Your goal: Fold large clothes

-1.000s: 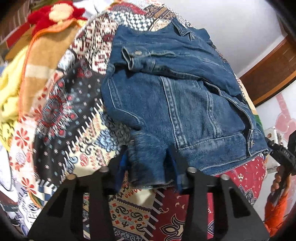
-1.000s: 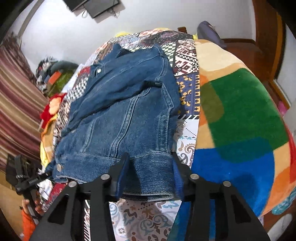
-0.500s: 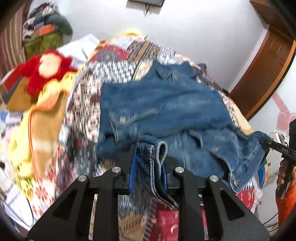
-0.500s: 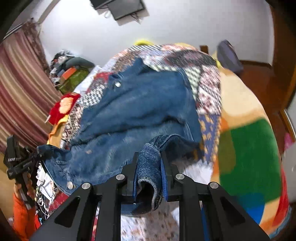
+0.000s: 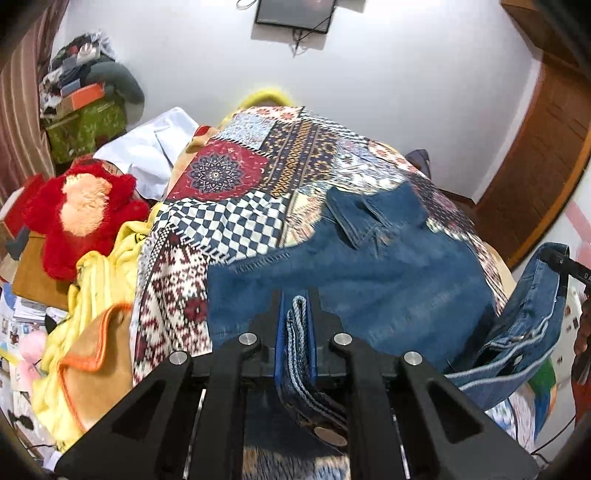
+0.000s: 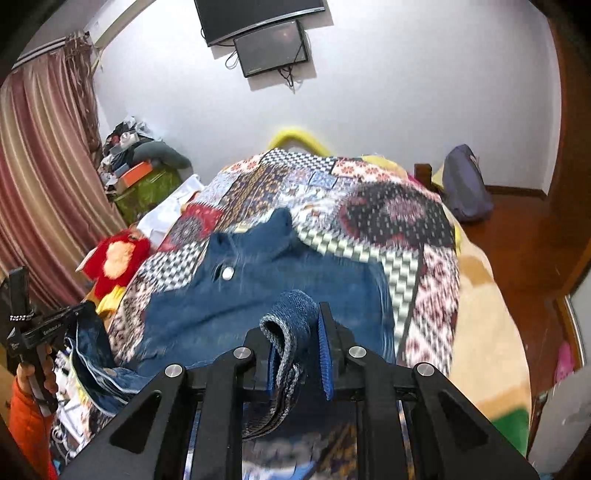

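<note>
A blue denim jacket (image 5: 369, 280) lies on a patchwork bedspread (image 5: 236, 206), collar at the far end. My left gripper (image 5: 295, 314) is shut on the jacket's bottom hem and holds it raised. My right gripper (image 6: 299, 328) is shut on the other corner of the hem. The jacket (image 6: 258, 295) stretches from both grippers up the bed. In the left wrist view the right gripper (image 5: 565, 262) shows at the far right with denim hanging from it. In the right wrist view the left gripper (image 6: 33, 328) shows at the far left.
A red plush toy (image 5: 81, 214), yellow and tan blankets (image 5: 92, 332) and a white cloth (image 5: 147, 151) lie left of the bedspread. A multicoloured blanket (image 6: 491, 350) lies on the right. A wooden door (image 5: 539, 177), a purple bag (image 6: 465, 184) and wall screens (image 6: 266, 33) stand beyond.
Both grippers have closed on the hem, lifted it off the bed and carried it towards the collar. The cameras now look along the bed to the wall.
</note>
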Demonstrator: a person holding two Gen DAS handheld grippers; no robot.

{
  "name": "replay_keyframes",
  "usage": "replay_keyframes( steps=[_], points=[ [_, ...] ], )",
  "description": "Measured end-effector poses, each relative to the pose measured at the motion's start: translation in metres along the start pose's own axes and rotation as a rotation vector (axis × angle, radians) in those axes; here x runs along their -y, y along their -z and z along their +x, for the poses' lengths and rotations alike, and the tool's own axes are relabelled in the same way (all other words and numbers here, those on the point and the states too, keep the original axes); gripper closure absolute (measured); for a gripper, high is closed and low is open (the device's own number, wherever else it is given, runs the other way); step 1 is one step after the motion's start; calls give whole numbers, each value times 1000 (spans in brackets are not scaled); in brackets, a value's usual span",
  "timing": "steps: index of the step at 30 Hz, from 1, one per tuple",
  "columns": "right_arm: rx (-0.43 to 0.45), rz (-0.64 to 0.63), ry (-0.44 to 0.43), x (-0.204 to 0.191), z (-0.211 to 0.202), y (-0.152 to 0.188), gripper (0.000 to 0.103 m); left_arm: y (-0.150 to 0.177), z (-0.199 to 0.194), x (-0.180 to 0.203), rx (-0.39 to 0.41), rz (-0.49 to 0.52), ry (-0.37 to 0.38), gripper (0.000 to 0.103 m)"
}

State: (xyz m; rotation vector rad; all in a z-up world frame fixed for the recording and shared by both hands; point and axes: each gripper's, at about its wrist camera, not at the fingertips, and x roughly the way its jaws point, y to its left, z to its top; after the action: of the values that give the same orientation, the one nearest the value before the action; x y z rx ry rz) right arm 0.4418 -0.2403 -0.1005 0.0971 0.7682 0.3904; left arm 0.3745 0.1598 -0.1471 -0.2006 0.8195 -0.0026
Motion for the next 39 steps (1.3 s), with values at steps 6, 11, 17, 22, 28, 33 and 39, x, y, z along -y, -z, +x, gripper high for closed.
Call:
replay_keyframes(
  steps=[6, 11, 17, 22, 28, 33, 39],
  points=[
    [-15, 1, 59, 8, 72, -43, 88, -38, 59, -33, -56, -60, -34, 95],
    [-69, 41, 84, 21, 141, -69, 87, -68, 105, -42, -77, -43, -102, 100],
    [-190, 84, 122, 37, 221, -62, 87, -83, 156, -57, -114, -71, -159, 103],
    [-210, 142, 155, 71, 239, -55, 87, -70, 166, -54, -140, -18, -163, 103],
    [-166, 191, 224, 113, 197, -69, 87, -57, 146, -45, -173, 30, -117, 36],
    [-144, 79, 221, 104, 145, -58, 87, -36, 140, -48, -216, -29, -63, 28],
    [-173, 1, 129, 70, 110, -28, 87, 4, 173, -49, -396, -150, 66, 28]
  ],
)
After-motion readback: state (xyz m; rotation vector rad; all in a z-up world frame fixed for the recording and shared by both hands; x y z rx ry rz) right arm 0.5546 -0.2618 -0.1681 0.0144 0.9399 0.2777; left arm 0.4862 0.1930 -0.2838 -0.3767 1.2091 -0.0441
